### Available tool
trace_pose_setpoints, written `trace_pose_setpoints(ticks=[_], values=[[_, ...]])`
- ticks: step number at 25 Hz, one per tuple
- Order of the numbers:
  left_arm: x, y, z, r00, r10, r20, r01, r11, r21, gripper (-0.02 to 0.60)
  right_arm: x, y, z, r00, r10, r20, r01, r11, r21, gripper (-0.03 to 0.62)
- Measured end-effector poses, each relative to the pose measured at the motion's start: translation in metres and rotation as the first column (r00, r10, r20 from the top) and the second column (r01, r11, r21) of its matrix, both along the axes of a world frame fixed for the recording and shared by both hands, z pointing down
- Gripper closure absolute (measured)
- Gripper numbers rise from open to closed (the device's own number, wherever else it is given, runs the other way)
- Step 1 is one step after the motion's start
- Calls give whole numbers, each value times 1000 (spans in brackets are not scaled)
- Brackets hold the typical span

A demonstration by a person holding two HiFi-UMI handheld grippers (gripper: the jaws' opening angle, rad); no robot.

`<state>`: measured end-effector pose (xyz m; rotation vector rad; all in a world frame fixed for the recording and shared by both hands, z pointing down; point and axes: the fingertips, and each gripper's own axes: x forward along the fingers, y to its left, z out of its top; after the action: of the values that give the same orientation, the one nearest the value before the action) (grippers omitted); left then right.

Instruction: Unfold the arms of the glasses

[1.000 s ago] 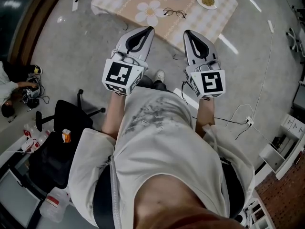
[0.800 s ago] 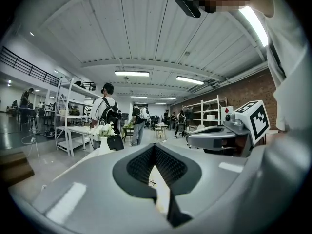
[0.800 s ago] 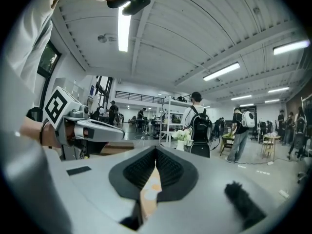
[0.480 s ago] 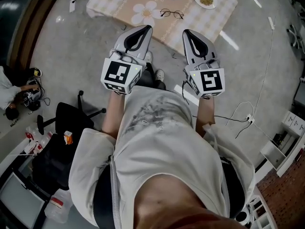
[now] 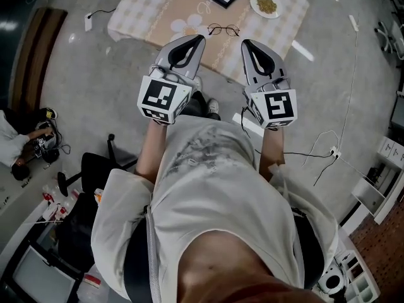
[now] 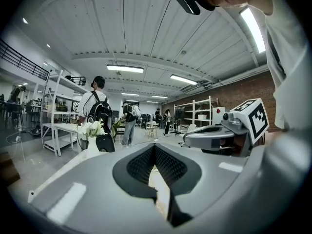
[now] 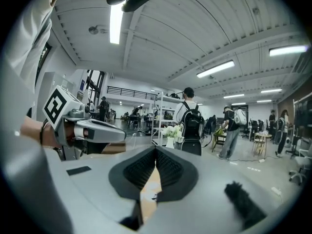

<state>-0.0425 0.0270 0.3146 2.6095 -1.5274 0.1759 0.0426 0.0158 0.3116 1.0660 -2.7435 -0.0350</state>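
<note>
Glasses (image 5: 223,29): frame lies crosswise on table (image 5: 164,11); left tool (image 5: 197,39), right tool (image 5: 245,43): closed, empty

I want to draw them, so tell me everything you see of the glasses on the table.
The glasses have a thin dark frame and two round clear lenses. They lie on the checked tablecloth, beside a white flower print. Nothing else touches them. Their arms are too small to make out.

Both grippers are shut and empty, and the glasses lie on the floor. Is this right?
Not quite. The glasses lie on the table, on its checked cloth, as the head view shows. The left gripper and right gripper are indeed shut and empty.
</note>
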Motion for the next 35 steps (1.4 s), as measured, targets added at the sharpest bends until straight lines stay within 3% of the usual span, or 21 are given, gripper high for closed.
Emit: trace_pose_setpoints(ticks=[17,26,35], values=[[-22,-80,31,988,156,-7,-156,986,-63,572,-22,-66,19,988,124,-89,-129,991,-44,577],[-28,-99,52,971,236,-24,-238,965,-109,572,-22,-79,38,970,204,-131,-216,973,-83,577],[-16,-117,74,955,297,-14,-296,944,-143,571,-11,-96,60,958,227,-176,-250,961,-120,577]])
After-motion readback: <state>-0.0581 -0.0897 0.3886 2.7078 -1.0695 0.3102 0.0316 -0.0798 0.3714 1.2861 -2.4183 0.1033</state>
